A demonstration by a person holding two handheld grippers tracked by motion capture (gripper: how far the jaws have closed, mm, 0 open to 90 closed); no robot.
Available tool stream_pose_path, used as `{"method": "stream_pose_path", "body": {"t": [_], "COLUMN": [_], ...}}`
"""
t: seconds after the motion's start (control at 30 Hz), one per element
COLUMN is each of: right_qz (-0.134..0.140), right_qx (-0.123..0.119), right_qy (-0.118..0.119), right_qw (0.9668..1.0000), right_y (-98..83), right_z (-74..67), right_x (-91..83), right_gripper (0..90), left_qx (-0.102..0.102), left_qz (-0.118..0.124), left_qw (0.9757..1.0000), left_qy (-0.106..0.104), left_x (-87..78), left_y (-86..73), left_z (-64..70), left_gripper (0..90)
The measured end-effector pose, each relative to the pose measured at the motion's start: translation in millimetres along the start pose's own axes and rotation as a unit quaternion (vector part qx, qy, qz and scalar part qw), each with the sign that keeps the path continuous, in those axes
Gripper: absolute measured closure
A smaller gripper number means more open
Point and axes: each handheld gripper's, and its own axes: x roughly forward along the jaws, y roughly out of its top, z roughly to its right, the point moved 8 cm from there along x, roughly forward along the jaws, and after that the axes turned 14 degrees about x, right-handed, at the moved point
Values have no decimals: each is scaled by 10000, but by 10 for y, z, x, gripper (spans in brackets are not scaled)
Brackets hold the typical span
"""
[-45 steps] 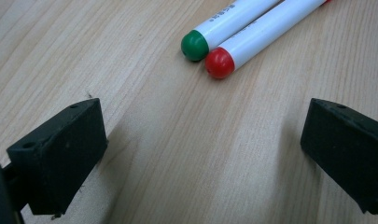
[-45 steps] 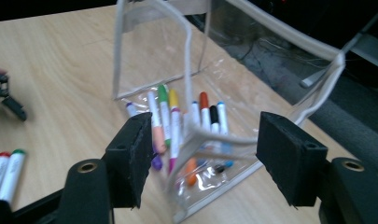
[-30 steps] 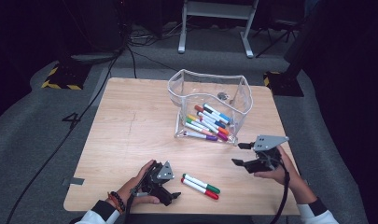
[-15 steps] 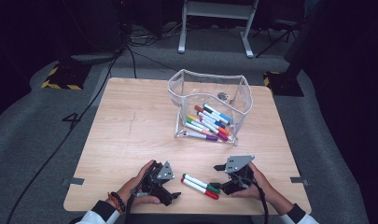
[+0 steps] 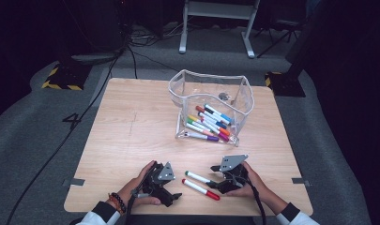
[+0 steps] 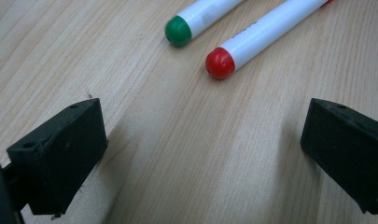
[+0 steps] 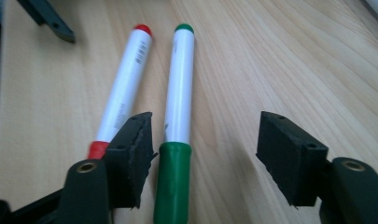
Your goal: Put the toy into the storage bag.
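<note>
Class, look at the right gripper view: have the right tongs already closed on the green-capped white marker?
No: the right tongs stand open, with the green-capped white marker lying on the table between them, untouched by the far pad.

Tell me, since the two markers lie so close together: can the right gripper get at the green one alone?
Probably yes. The right gripper is open with the green marker between its jaws, while the red marker lies just outside the left jaw.

I read one sign: numeral "4" marked on grey floor [image 5: 37, 140] left of table [image 5: 131, 122]. Print on red marker [image 7: 126, 84] barrel too blurred.
</note>
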Motion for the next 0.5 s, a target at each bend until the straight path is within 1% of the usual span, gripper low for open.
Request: {"method": "stream_pose_path", "body": {"t": [0.03, 0.17, 0.3, 0.4, 0.43, 0.47, 0.5], "right_qz": [-39, -14, 40, 43, 43, 41, 28], "right_qx": [13, 57, 60, 5, 5, -17, -23], "right_qy": [-62, -121, -120, -131, -131, -138, -111], "right_qw": [10000, 9999, 9999, 9999, 9999, 9999, 9999], "right_y": [-8, -25, -31, -27, -27, -20, -18], "right_z": [28, 119, 179, 214, 214, 234, 239], "right_x": [8, 16, 7, -2, -2, -4, -5], "right_gripper": [383, 496, 614, 702, 702, 738, 742], "left_qx": [3, 1, 0, 2, 2, 0, 2], "left_qz": [5, 0, 6, 7, 7, 9, 8], "left_qw": [10000, 10000, 10000, 10000, 10000, 10000, 10000], "left_qy": [-3, 1, -4, -6, -6, -6, -6], "left_x": [1, 0, 1, 1, 1, 2, 1], "left_y": [1, 0, 1, 1, 1, 2, 2], "left_z": [0, 0, 0, 0, 0, 1, 0], "left_gripper": [5, 6, 6, 5, 5, 5, 5]}}
